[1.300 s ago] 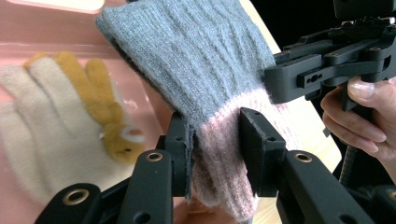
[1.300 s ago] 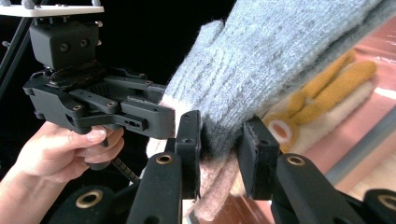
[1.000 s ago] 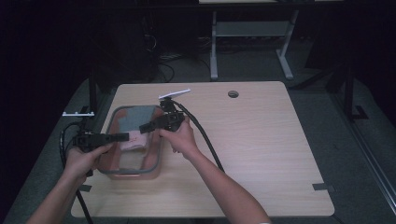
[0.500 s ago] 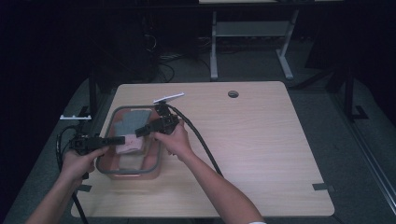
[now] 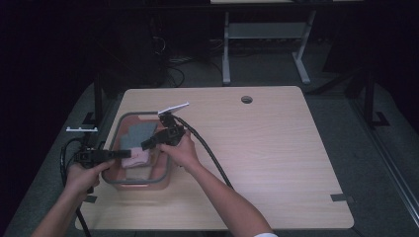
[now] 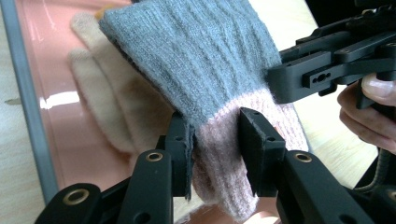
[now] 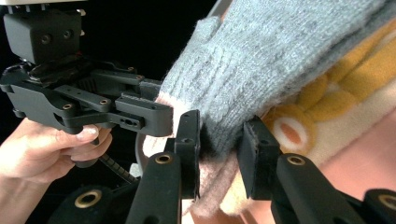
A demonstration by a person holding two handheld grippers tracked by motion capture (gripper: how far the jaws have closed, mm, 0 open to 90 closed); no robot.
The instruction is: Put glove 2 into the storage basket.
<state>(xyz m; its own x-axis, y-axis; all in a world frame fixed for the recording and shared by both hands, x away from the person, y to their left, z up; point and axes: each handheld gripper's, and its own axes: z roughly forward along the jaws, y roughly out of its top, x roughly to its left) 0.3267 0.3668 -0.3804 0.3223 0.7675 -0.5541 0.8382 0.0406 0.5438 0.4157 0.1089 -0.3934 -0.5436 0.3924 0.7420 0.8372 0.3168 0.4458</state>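
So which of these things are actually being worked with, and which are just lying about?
In use:
grey knitted glove with pink cuff
left gripper
right gripper
pink grey-rimmed tray

Lying about:
cream glove
yellow-patterned cloth
round table hole

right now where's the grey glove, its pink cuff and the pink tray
grey glove (image 6: 196,51), left gripper view, knit body
pink cuff (image 6: 219,149), left gripper view, between the jaws
pink tray (image 6: 70,140), left gripper view, bare glossy floor

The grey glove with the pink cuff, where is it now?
In the high view, the grey glove hangs over the pink tray at the table's left, cuff held between left tool and right tool.
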